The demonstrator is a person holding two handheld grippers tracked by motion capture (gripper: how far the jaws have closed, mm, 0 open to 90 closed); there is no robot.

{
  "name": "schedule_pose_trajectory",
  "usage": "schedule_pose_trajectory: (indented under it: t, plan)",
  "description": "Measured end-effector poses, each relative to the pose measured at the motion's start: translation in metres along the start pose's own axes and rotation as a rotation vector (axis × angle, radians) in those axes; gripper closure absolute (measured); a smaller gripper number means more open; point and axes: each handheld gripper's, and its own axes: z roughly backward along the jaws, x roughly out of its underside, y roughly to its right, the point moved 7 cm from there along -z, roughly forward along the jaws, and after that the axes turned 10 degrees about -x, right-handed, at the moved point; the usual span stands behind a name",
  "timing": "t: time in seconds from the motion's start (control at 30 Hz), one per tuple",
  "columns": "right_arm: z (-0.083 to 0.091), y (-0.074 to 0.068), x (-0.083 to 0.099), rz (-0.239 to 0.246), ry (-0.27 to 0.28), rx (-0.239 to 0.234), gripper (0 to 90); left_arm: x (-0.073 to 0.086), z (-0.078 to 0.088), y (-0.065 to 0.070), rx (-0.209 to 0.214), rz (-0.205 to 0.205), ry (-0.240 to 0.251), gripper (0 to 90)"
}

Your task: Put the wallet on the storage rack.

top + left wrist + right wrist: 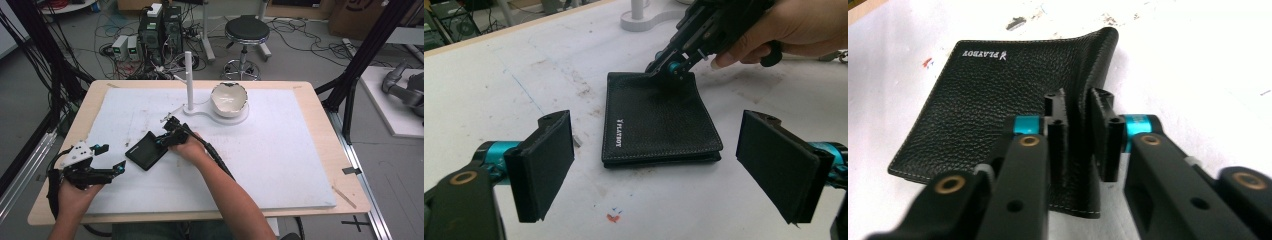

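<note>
**Right gripper pinches the wallet's cover; left waits open**

On the white mat [280, 165] that covers the table, a black leather wallet [146, 150] lies closed at the near left, between the two grippers. The right gripper [1079, 131] has its jaws nearly together on one edge of the wallet, and in its own view the leather is bunched up into a ridge between the pads, so it holds the top flap, not the whole wallet. The left gripper [654, 167] stands wide, its pads apart on either side of the wallet's near edge and touching nothing.

The grip looks risky. Only a thin fold of leather sits between the pads, close to their tips, so a quick lift could let it slide out. If the flap does hold, the rest of the wallet may drag across the mat or swing open, since nothing pins the lower half down; the left gripper seems placed to do that but is not yet on it.

Farther back on the mat stand a white post on its base [189, 80] and a white bowl [229, 99], well apart from the wallet and not in the way. The right gripper's cable [218, 161] trails along the forearm, clear of the work.
</note>
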Motion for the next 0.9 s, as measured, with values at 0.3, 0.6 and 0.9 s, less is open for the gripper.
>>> schedule_pose_trajectory:
  t: [0.3, 0.6, 0.9]
  plan:
    - [0.017, -0.004, -0.006, 0.002, 0.04, -0.001, 85.3, 0.001, -0.001, -0.002, -0.001, 0.003, -0.002, 15.5]
    - [0.083, -0.006, -0.018, 0.056, 0.173, 0.067, 85.4, 0.001, -0.001, -0.002, -0.003, 0.005, 0.001, 15.5]
    - [0.151, 0.004, -0.011, 0.057, 0.264, 0.149, 85.5, 0.0, -0.003, -0.002, 0.001, 0.005, 0.003, 15.5]
